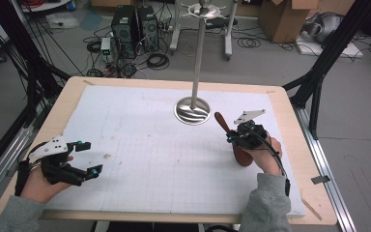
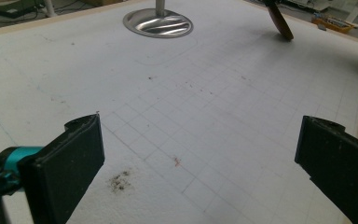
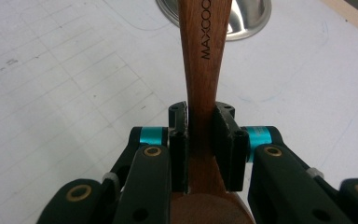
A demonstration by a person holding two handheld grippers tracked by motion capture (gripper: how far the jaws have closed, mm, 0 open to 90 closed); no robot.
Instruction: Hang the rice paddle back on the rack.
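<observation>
We clamp the right gripper on the brown wooden spoon; the left gripper hovers over the white gridded mat, jaws apart.

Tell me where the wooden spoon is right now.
The wooden spoon is clamped in the right tongs, table's right side in the high view, just right of the stand's round base.

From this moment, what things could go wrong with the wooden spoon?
1. The right gripper clamps the wooden spoon on its narrow handle, near the bowl, so the long free end could pivot or slip between the jaws.
2. The handle points toward the metal stand; moving forward may knock it.
3. The left gripper is open and far away, so it probably cannot help quickly.
</observation>
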